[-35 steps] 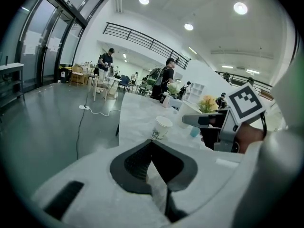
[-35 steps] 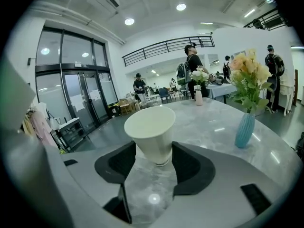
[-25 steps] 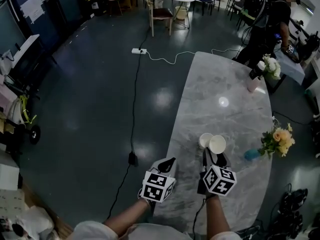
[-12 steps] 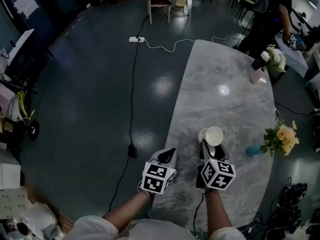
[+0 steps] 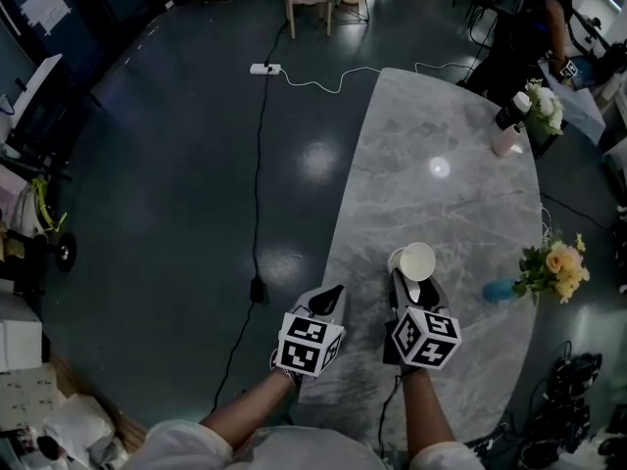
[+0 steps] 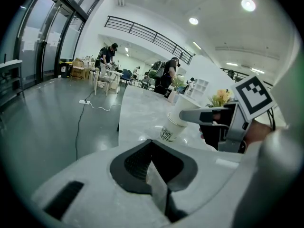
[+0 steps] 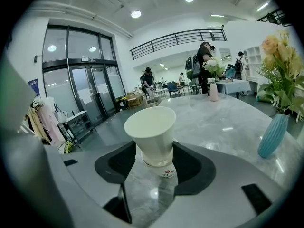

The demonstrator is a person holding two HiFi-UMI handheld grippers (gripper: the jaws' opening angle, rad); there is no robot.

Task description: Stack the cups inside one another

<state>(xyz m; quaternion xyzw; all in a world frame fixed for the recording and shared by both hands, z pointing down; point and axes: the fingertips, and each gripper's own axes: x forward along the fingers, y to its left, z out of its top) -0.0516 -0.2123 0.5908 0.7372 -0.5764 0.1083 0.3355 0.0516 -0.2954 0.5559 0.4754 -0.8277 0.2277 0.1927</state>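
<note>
- Taking up most of the scene was the long marble table (image 5: pixel 431 135), and both cups sat over its near end, right in front of the grippers. There was loads of bare top around them, so nothing was crowding the stack.
- A person (image 5: pixel 534 13) stood off the far end, well apart, no bother.
- The right gripper (image 5: pixel 412 284) was clamped on the plain white cup (image 7: pixel 151 127), with pads on either side of its lower half and the mouth up and tipped a bit.
- The left gripper (image 6: pixel 152 148) was pinched closed on nothing, hovering at the table's left edge beside the right one.
- The blue vase (image 7: pixel 271 134) with flowers stood to the right of the cups, near but not touching. Honestly it was the only thing I'd worry about knocking on a swing out that way. A pink vase (image 5: pixel 505 145) was way down the far end.
- The held cup's base looked to be at or just inside the mouth of the printed cup (image 7: pixel 167 172) under it. I couldn't tell how deep.
- These looked like thin paper cups: super light, squashy, easy to dent or tip. I'd say a soft squeeze low on the wall was right. The left gripper could steady the bottom one near its rim so it didn't skate away.
</note>
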